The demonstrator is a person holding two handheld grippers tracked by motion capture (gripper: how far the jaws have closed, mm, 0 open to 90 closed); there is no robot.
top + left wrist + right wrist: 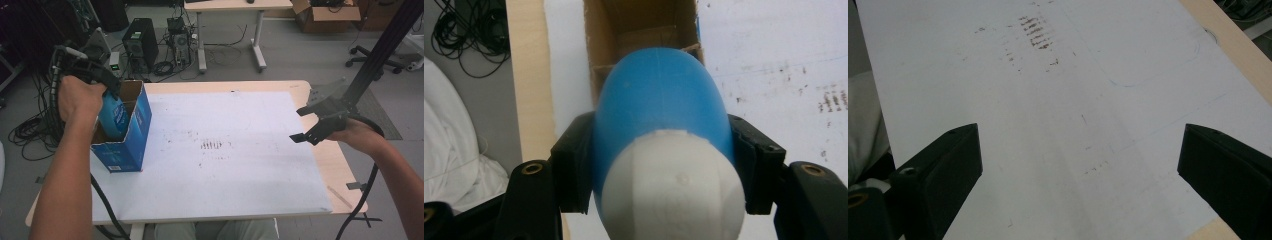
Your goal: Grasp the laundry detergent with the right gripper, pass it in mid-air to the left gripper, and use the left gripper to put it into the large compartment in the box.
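A blue bottle (114,118) with a white end (674,190) is clamped between the jaws of my left gripper (110,99). Its blue end points down into an open blue carton (131,136) at the table's left edge. In the left gripper view the bottle (659,105) hangs just above the carton's brown inside (644,30), with a black pad pressed on each flank and my left gripper (661,165) shut on it. My right gripper (300,124) hovers over the right edge of the white sheet (235,150). Its jaws (1080,165) stand wide apart with nothing between them.
The white sheet (1048,100) carries dark scuff marks (211,145) near its middle. A slanted black frame post (380,50) rises at the right. On the floor behind are a computer tower (140,42), cables (30,132), another table (230,6) and a cardboard box (325,15).
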